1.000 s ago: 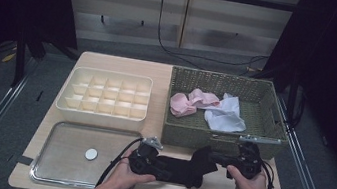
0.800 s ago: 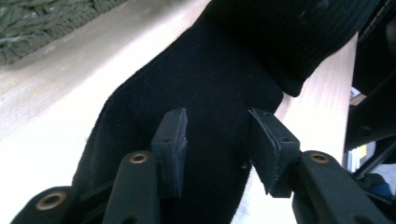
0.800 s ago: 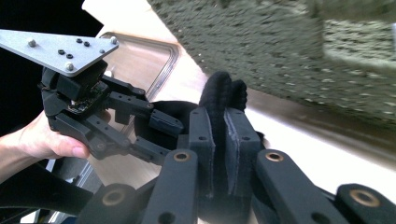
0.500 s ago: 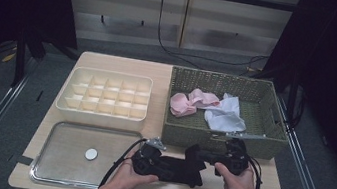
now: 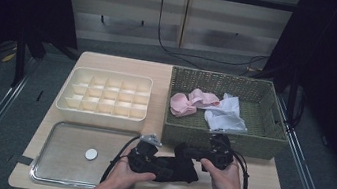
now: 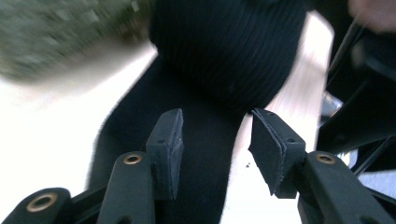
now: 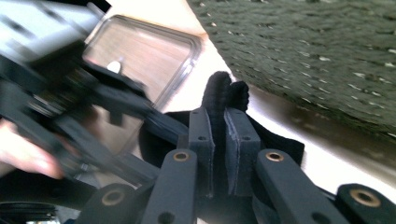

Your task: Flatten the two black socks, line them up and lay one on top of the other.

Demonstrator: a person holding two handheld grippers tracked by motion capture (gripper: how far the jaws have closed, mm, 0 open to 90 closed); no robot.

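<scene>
fingers (image 7: 243,140) pinching black ribbed sock (image 6: 224,60), bunched, soft, folded cuff

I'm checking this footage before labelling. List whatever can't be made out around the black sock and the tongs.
- High view: the black sock is dark against the hands and both tongs, so its full outline is lost.
- Left gripper view: the wicker basket is blurred, and the top edge cuts off the sock.
- Right gripper view: the other tongs are smeared, and the right tongs hide most of the sock.
- High view: the white disc on the tray is too small to identify.
</scene>
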